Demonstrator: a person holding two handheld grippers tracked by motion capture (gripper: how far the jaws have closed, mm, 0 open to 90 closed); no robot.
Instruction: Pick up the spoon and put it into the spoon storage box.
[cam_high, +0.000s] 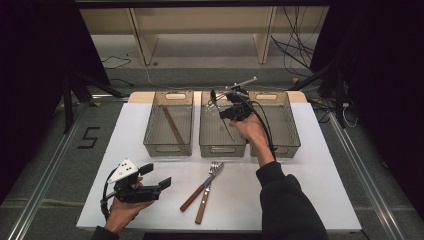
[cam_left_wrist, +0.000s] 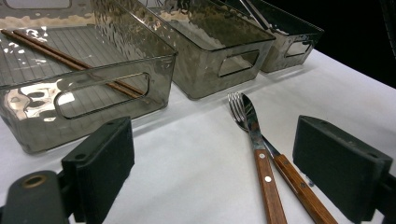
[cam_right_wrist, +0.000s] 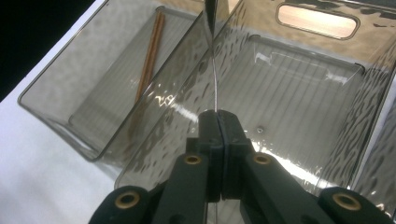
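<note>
Three bins, two forks

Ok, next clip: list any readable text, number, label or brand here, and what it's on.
"5": a dark figure on the grey floor left of the table, seen in the high view.
No other writing can be read: none on the bins, the cutlery or the left gripper.

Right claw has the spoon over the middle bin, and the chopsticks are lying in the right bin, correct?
Not quite. The chopsticks lie in the left bin, as the high view shows. The right claw does hold a thin metal utensil over the middle bin.
</note>
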